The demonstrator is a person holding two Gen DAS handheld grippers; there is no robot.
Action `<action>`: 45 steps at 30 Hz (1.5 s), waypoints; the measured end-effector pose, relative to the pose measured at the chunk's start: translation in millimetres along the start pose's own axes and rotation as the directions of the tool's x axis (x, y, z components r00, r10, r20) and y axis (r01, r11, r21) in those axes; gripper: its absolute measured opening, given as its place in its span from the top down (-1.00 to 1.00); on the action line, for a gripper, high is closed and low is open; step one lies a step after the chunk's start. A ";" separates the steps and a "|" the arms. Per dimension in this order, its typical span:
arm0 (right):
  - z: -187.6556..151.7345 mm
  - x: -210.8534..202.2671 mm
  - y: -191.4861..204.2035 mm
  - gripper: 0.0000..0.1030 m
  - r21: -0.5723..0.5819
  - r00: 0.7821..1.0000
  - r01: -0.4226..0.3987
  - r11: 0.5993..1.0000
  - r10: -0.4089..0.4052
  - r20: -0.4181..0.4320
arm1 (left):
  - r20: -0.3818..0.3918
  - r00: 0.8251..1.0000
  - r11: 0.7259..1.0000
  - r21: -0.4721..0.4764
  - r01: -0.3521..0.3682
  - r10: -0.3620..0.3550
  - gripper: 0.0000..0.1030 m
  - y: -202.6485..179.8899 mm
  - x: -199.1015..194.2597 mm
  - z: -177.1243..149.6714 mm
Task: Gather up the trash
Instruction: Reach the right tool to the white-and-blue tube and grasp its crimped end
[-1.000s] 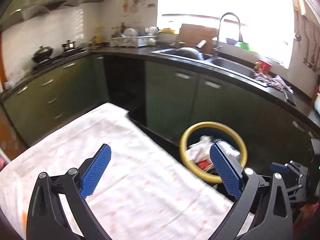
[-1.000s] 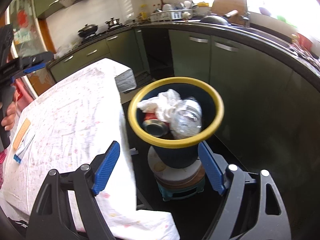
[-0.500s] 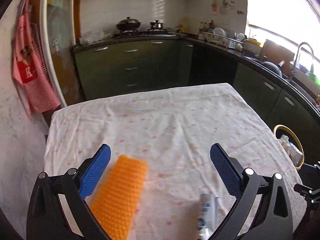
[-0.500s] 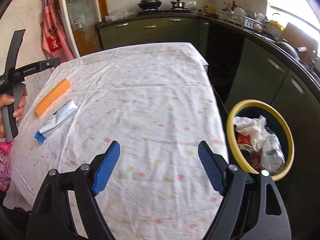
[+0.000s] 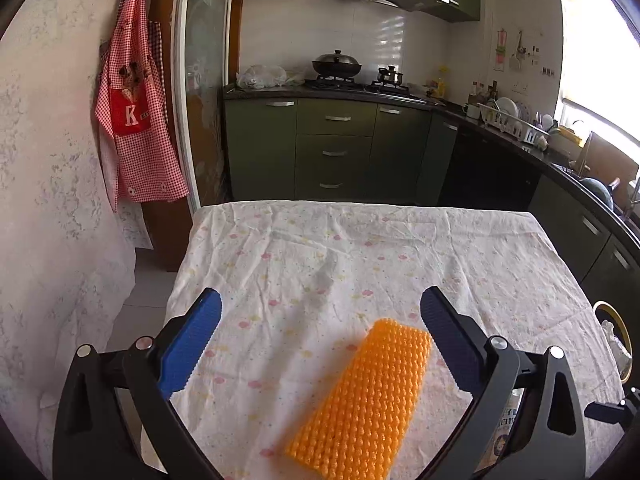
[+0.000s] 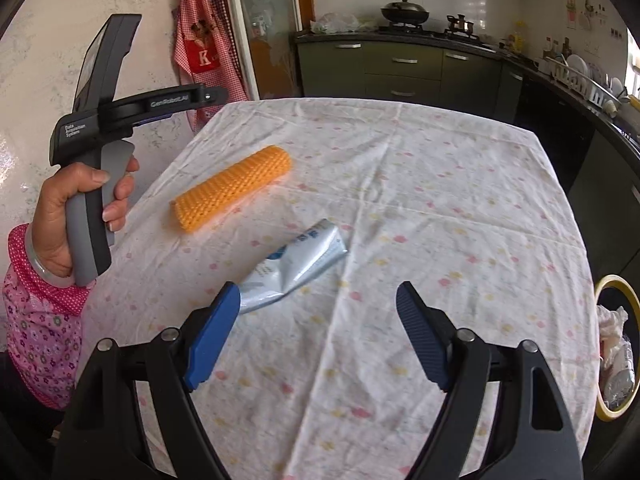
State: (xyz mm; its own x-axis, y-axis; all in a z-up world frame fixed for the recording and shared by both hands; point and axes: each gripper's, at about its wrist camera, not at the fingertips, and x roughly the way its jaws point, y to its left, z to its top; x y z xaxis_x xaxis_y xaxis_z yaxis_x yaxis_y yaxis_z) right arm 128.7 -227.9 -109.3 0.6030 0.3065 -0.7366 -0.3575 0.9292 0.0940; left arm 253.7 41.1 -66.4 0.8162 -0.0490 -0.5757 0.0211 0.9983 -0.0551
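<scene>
An orange foam net sleeve [image 5: 366, 396] lies on the floral tablecloth [image 5: 360, 256], between and just below my open, empty left gripper [image 5: 320, 344]. It also shows in the right wrist view [image 6: 232, 192]. A squeezed silver-blue tube [image 6: 296, 264] lies on the cloth just ahead of my open, empty right gripper [image 6: 320, 336], near its left finger. In the left wrist view the tube [image 5: 506, 428] is mostly hidden behind the right finger. The yellow-rimmed bin [image 6: 614, 356], holding crumpled trash, stands past the table's right edge.
Green kitchen cabinets [image 5: 336, 148] run along the back and right, with a stove and wok [image 5: 338, 66] on top. A red checked apron [image 5: 136, 120] hangs on the left wall. The person's hand [image 6: 76, 208] holds the left gripper handle.
Both grippers have swung left from the bin to the table. The orange sleeve now sits between the left fingers, and the tube is close in front of the right gripper.
</scene>
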 end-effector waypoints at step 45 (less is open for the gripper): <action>7.0 52.7 13.3 -0.36 0.012 0.988 0.130 0.991 -0.129 -0.085 | -0.044 0.998 0.999 0.029 0.038 -0.037 -0.91 -16.2 4.1 -9.7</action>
State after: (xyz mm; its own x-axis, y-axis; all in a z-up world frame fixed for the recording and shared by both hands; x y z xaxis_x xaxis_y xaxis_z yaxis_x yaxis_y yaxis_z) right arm 160.7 -197.9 -142.2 0.5814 0.1655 -0.7966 -0.2670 0.9637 0.0053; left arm 251.1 24.4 -75.8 0.7890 -0.0871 -0.6082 0.0691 0.9962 -0.0530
